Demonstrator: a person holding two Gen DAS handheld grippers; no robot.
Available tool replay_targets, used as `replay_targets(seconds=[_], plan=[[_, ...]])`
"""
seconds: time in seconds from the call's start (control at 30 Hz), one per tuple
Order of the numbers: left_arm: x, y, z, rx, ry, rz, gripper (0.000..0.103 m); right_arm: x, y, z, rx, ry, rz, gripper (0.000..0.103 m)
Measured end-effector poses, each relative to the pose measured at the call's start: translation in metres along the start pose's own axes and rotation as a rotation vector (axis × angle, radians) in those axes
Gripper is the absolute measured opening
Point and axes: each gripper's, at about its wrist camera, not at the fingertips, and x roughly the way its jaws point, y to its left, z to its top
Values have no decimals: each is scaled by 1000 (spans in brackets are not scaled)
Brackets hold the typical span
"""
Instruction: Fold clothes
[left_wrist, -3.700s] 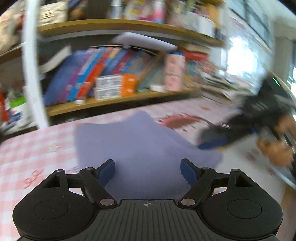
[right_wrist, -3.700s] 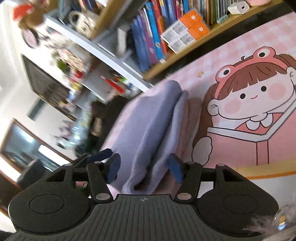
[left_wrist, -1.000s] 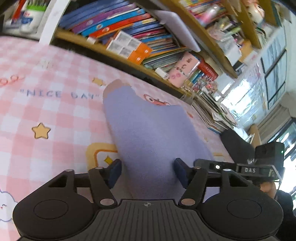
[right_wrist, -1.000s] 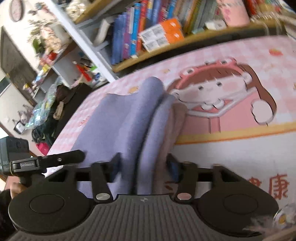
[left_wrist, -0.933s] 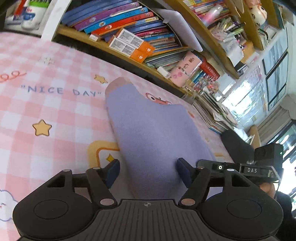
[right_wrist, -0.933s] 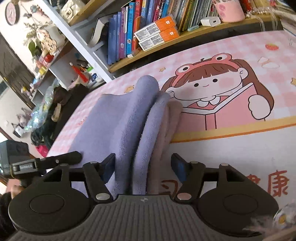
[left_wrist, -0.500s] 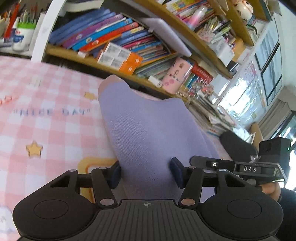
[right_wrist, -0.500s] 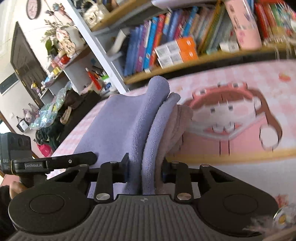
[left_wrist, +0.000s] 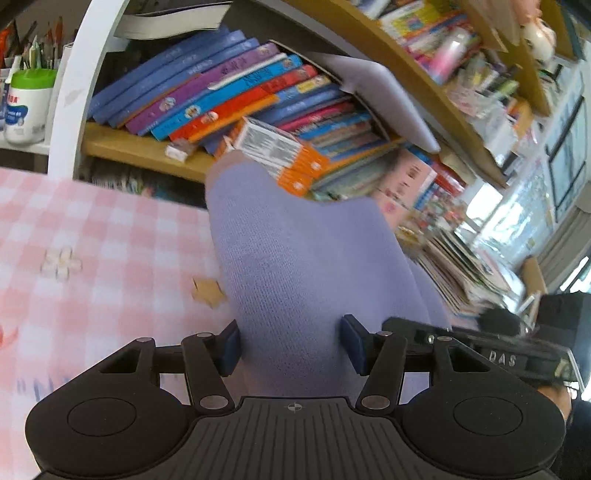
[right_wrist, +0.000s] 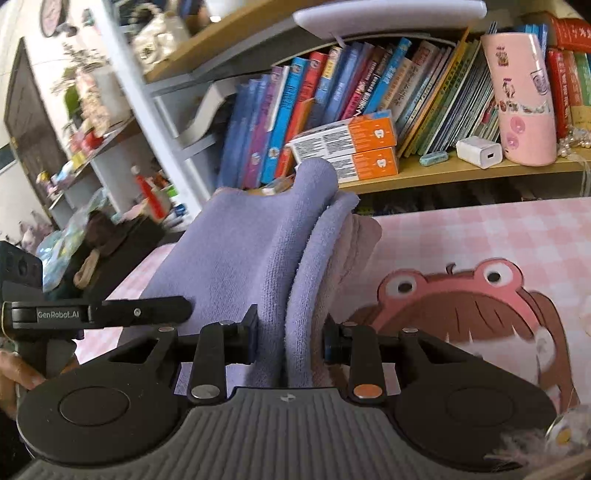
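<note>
A folded lilac knit garment (left_wrist: 303, 258) with a pale pink inner layer is lifted off the pink table mat. My left gripper (left_wrist: 290, 347) is shut on one end of the thick fold. My right gripper (right_wrist: 290, 338) is shut on the other end, pinching several lilac and pink layers (right_wrist: 258, 251). The right gripper's body shows at the lower right of the left wrist view (left_wrist: 480, 350). The left gripper's body shows at the left of the right wrist view (right_wrist: 96, 312).
A pink checked table mat (left_wrist: 92, 240) with a cartoon girl in a frog hat (right_wrist: 480, 302) lies below. A wooden bookshelf (left_wrist: 140, 151) with books, orange boxes (right_wrist: 354, 147) and a pink cup (right_wrist: 524, 103) runs along the far edge.
Both grippers closed on the folded garment and raised it off the mat toward the bookshelf. The views tilted up, so the shelf now fills more of both.
</note>
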Motion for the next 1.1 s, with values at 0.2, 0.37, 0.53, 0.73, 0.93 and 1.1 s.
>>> replay_targets(seconds=[0.2, 0.37, 0.53, 0.73, 0.93, 1.1], plan=[[24, 14, 11, -20, -20, 8, 55, 38, -20, 22, 46, -2, -4, 28], [44, 25, 20, -37, -37, 15, 55, 56, -33, 32, 59, -8, 0, 28], [63, 36, 29, -54, -54, 21, 55, 71, -45, 33, 66, 0, 7, 28], [71, 45, 27, -90, -61, 8, 56, 77, -60, 33, 95, -8, 40, 29], [62, 41, 27, -68, -100, 80, 70, 74, -63, 33, 80, -20, 1, 49], [20, 30, 18, -47, -202, 75, 81, 31, -52, 25, 46, -105, -43, 71]])
